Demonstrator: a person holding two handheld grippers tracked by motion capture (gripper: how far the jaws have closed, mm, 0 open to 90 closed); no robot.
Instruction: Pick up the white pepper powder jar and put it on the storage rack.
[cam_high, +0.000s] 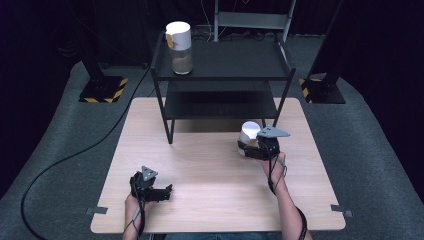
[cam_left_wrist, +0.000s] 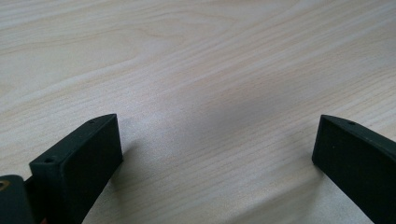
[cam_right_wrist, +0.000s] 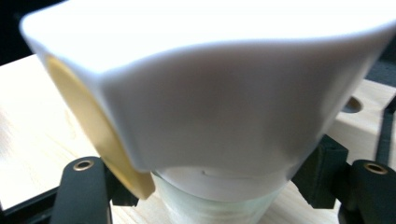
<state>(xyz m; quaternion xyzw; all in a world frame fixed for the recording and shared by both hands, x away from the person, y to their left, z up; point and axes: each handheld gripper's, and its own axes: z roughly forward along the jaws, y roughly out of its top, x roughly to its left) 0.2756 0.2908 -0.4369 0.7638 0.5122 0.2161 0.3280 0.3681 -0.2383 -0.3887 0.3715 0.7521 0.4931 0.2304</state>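
A jar with a white cap (cam_high: 249, 131) and a tan button on its side is gripped by my right gripper (cam_high: 253, 146) at the right middle of the wooden table (cam_high: 210, 170). In the right gripper view the white cap (cam_right_wrist: 210, 102) looms close, with the clear jar body below it pressed between the black jaws of the right gripper (cam_right_wrist: 205, 191). A matching jar (cam_high: 179, 47) stands upright on the top left of the black shelf (cam_high: 235, 62). My left gripper (cam_high: 162, 192) rests near the table's front left; in its own view the left gripper (cam_left_wrist: 217, 154) is open over bare wood.
The black two-tier shelf stands at the table's far edge, its lower tier (cam_high: 220, 102) bare. Black stands with yellow-striped bases (cam_high: 102, 89) flank it on the grey floor. A cable (cam_high: 65, 160) runs across the floor at left.
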